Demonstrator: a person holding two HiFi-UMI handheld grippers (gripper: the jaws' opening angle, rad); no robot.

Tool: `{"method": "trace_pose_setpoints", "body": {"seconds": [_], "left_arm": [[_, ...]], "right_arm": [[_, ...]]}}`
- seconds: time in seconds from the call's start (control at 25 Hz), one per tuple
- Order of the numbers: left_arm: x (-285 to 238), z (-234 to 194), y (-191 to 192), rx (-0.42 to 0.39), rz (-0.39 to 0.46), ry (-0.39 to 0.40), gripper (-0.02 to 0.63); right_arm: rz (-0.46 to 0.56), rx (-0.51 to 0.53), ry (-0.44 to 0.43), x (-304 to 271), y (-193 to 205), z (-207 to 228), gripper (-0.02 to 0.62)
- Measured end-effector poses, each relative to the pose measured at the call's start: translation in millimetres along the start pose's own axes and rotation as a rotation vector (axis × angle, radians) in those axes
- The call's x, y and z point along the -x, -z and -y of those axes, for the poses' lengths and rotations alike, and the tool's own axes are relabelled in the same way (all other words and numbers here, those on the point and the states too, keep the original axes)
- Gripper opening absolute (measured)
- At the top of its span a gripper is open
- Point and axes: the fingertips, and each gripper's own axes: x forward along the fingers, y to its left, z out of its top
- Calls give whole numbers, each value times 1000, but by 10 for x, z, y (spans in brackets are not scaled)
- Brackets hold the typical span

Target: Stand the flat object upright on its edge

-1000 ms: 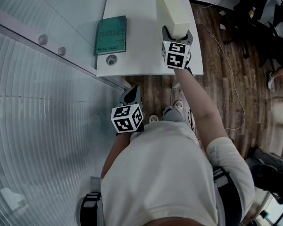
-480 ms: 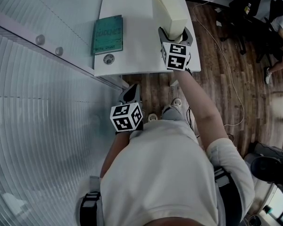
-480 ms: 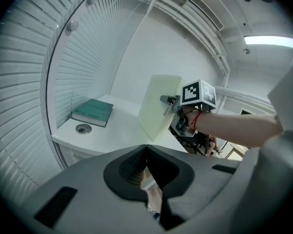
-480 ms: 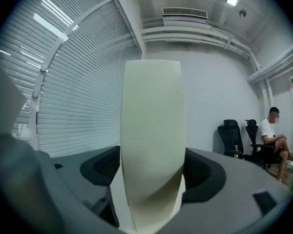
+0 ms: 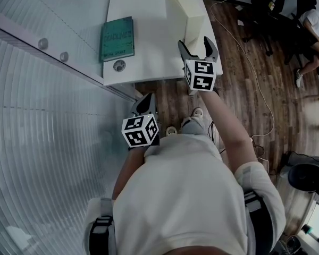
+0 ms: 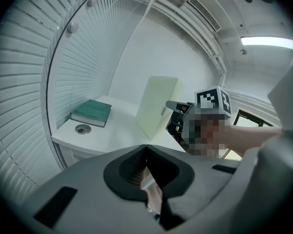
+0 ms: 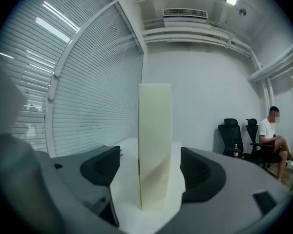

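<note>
A pale cream slab stands upright on its narrow edge on the white table. It also rises straight ahead in the right gripper view as the slab. My right gripper is at the slab's near end, by the table's front edge. It is open: both pads stand clear of the slab's faces with a gap on each side. My left gripper hangs low in front of the table over the wood floor, shut and empty, its tips meeting.
A teal book lies flat on the table's left side, with a small round metal piece just in front of it. Blinds run along the left. Office chairs and a seated person are at the far right; a cable lies on the floor.
My right gripper's jaws have spread off the slab's near end and drawn back toward me. The slab stays standing. The left gripper has barely moved.
</note>
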Motion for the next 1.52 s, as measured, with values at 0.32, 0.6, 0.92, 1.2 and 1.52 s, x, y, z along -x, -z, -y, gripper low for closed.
{"method": "trace_pose_setpoints", "body": {"seconds": [0.32, 0.6, 0.92, 1.2, 1.52], "left_arm": [[60, 26, 44, -13, -3, 16, 20], [81, 75, 51, -17, 1, 25, 20], [44, 126, 6, -19, 8, 42, 20], [-35, 198, 9, -26, 5, 66, 20], [-87, 281, 23, -36, -3, 84, 20]], "right_arm": [[-19, 36, -46, 395, 150, -191, 374], [-34, 10, -83, 796, 275, -252, 362], [-32, -72, -60, 1242, 343, -184, 100], [-74, -141, -105, 1512, 554, -212, 38], [-108, -178, -124, 1656, 723, -200, 17]]}}
